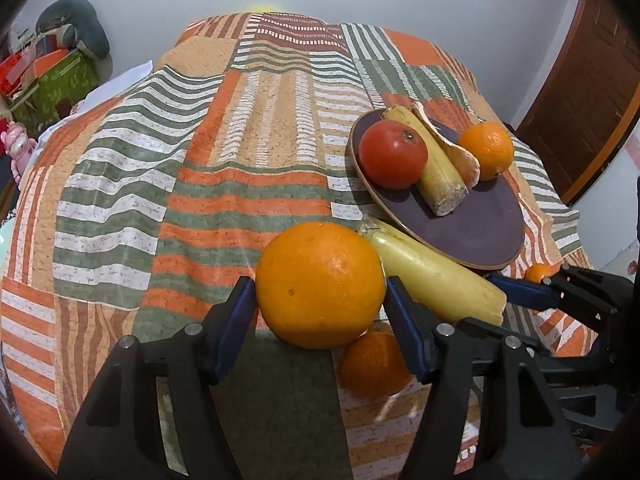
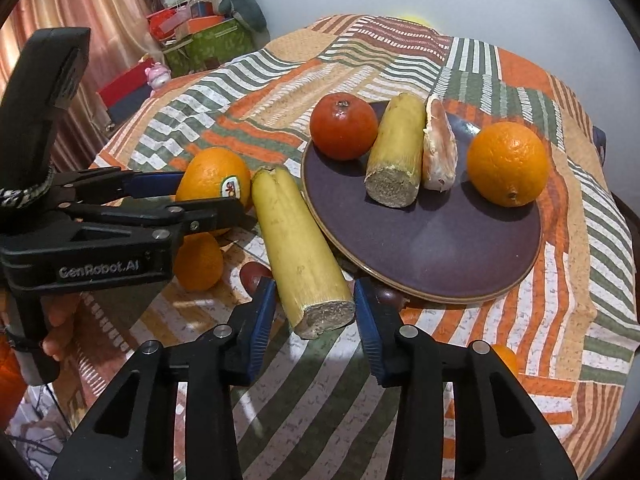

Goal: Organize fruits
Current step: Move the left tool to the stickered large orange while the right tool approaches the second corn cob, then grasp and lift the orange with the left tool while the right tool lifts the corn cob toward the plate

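left gripper (image 1: 320, 304): level, closed on large round orange (image 1: 320, 285), held above patterned cloth (image 1: 180, 184) | right gripper (image 2: 315, 304): level, jaws parted around cut yellow banana piece (image 2: 298, 248), contact unclear

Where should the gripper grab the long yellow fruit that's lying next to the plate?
Grab the long yellow fruit near its cut end, across its narrow width, coming from the near side along the cloth. It lies flat with that end pointing at the right gripper, whose fingers already sit on either side. The far end is crowded by the plate and the orange.
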